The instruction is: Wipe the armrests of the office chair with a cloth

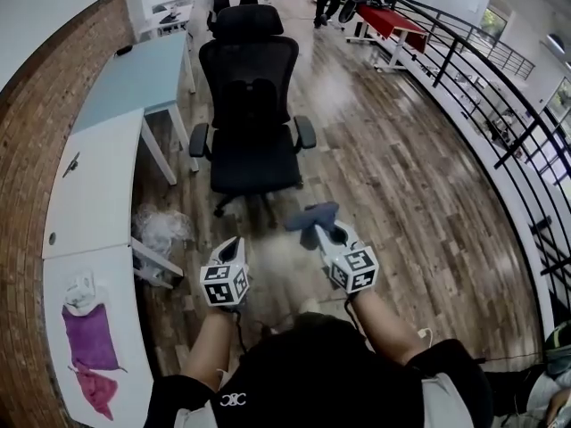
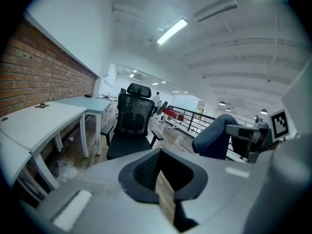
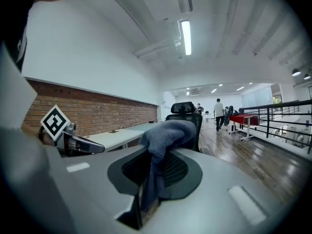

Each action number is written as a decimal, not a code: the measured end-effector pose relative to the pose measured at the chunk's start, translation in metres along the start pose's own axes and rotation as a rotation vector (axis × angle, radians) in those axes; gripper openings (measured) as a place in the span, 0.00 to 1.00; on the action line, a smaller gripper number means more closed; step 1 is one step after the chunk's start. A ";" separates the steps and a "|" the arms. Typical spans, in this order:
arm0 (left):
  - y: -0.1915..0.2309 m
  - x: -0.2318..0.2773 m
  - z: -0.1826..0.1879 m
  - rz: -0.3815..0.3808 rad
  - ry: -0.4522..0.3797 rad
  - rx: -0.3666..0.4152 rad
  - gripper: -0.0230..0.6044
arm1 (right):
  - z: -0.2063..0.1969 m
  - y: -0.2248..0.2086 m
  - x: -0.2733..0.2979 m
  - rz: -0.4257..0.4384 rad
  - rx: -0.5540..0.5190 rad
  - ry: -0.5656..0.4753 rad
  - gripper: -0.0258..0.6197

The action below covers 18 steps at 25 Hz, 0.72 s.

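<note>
The black office chair (image 1: pixel 250 105) stands on the wood floor ahead of me, its left armrest (image 1: pixel 198 139) and right armrest (image 1: pixel 305 132) both bare. My right gripper (image 1: pixel 326 233) is shut on a blue-grey cloth (image 1: pixel 312 216), which bunches over the jaws in the right gripper view as cloth (image 3: pixel 163 139) on the gripper (image 3: pixel 150 179). To its left my left gripper (image 1: pixel 230 255) is shut with nothing in it (image 2: pixel 164 179). Both grippers hang well short of the chair (image 2: pixel 131 126), which faces me.
White desks (image 1: pixel 98 176) and a pale blue desk (image 1: pixel 134 78) line the brick wall at left. Purple cloths (image 1: pixel 89 337) lie on the near desk. A crumpled plastic bag (image 1: pixel 161 230) sits on the floor. A black railing (image 1: pixel 500 132) runs along the right; a red table (image 1: pixel 388 20) stands far back.
</note>
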<state>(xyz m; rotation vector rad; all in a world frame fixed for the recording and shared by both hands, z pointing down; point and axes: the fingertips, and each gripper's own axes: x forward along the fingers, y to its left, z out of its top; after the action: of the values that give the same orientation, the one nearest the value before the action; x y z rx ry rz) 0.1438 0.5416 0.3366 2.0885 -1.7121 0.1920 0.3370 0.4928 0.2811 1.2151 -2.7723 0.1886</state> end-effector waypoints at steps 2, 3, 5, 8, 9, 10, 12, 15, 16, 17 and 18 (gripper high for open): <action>-0.001 -0.008 -0.006 -0.013 0.008 0.006 0.04 | -0.001 0.009 -0.013 -0.023 -0.017 -0.005 0.11; -0.001 -0.011 -0.009 -0.015 0.012 0.012 0.04 | -0.001 0.012 -0.018 -0.035 -0.022 -0.008 0.11; -0.004 -0.019 -0.014 -0.014 0.014 0.023 0.04 | -0.005 0.017 -0.025 -0.039 -0.025 0.001 0.11; -0.010 -0.029 -0.016 -0.013 0.002 0.021 0.04 | -0.012 0.023 -0.030 -0.017 -0.025 0.028 0.11; -0.010 -0.030 -0.015 -0.012 -0.004 0.021 0.04 | -0.013 0.025 -0.030 -0.011 -0.026 0.031 0.11; -0.010 -0.031 -0.014 -0.010 -0.009 0.020 0.04 | -0.013 0.026 -0.029 -0.007 -0.028 0.031 0.11; -0.011 -0.032 -0.013 -0.010 -0.012 0.017 0.04 | -0.012 0.026 -0.029 -0.003 -0.032 0.035 0.11; -0.021 -0.028 -0.012 -0.018 -0.010 0.025 0.04 | -0.010 0.019 -0.034 -0.002 -0.036 0.037 0.11; -0.024 -0.026 -0.011 -0.020 -0.009 0.029 0.04 | -0.009 0.017 -0.036 -0.001 -0.036 0.036 0.11; -0.028 -0.024 -0.011 -0.022 -0.007 0.031 0.04 | -0.009 0.014 -0.038 0.000 -0.036 0.036 0.11; -0.032 -0.022 -0.011 -0.026 -0.005 0.032 0.04 | -0.010 0.011 -0.040 0.000 -0.034 0.038 0.11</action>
<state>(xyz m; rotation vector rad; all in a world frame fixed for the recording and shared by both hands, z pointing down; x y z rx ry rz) 0.1712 0.5705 0.3304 2.1344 -1.6950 0.2071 0.3562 0.5312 0.2839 1.1908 -2.7313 0.1618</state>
